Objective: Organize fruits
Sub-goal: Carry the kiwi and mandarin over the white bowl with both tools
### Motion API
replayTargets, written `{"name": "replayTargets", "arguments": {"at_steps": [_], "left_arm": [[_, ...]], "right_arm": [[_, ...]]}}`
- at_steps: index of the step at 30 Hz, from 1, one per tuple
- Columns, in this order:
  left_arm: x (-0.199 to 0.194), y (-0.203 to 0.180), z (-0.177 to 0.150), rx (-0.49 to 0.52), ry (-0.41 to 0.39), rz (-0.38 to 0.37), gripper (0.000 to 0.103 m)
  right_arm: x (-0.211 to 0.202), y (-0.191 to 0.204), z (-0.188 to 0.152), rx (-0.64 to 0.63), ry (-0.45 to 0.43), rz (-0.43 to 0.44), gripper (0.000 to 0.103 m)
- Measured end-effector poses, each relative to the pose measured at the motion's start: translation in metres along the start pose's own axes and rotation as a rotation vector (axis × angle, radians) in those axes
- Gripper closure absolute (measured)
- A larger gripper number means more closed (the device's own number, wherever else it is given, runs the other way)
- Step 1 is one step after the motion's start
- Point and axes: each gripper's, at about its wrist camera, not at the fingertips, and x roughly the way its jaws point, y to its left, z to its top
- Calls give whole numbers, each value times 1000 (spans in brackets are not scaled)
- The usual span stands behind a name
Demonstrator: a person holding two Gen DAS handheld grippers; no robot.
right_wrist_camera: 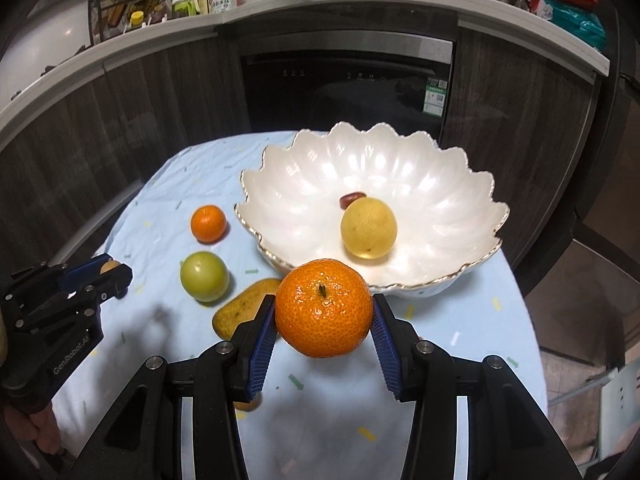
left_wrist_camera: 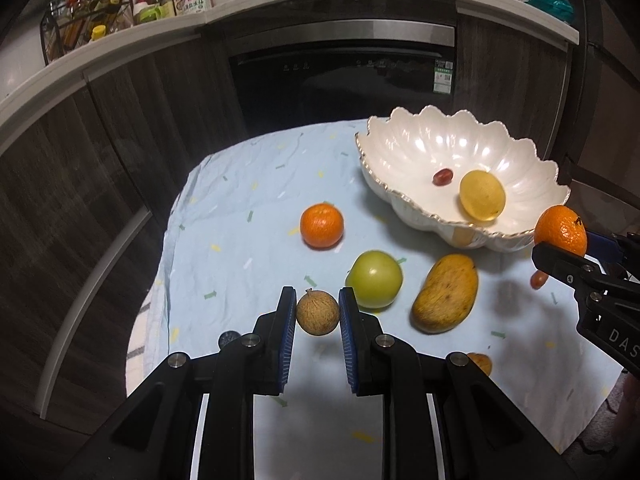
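Note:
My left gripper [left_wrist_camera: 317, 312] is shut on a small brown round fruit [left_wrist_camera: 317, 312] and holds it above the cloth. My right gripper [right_wrist_camera: 324, 320] is shut on a tangerine [right_wrist_camera: 323, 307], held just in front of the white scalloped bowl [right_wrist_camera: 436, 184]. The bowl [left_wrist_camera: 400, 148] holds a yellow fruit [right_wrist_camera: 368, 227] and a small red fruit [right_wrist_camera: 352, 199]. On the blue cloth lie a second tangerine [left_wrist_camera: 322, 225], a green apple [left_wrist_camera: 374, 279] and a mango [left_wrist_camera: 446, 293]. The left gripper shows at the left of the right wrist view [right_wrist_camera: 114, 270].
A small red fruit [left_wrist_camera: 539, 279] and a small orange-brown fruit [left_wrist_camera: 480, 362] lie on the cloth near the right gripper [left_wrist_camera: 560, 256]. A dark oven front [left_wrist_camera: 344, 76] and a counter with bottles [left_wrist_camera: 92, 12] stand behind the table.

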Motion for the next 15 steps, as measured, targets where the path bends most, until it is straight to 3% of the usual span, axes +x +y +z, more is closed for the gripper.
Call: {"name": "replayTargets", "arguments": {"at_steps": [15], "left_arm": [[-22, -18, 32, 23, -67, -26, 81]], "right_arm": [[-31, -20, 19, 36, -72, -28, 56]]}}
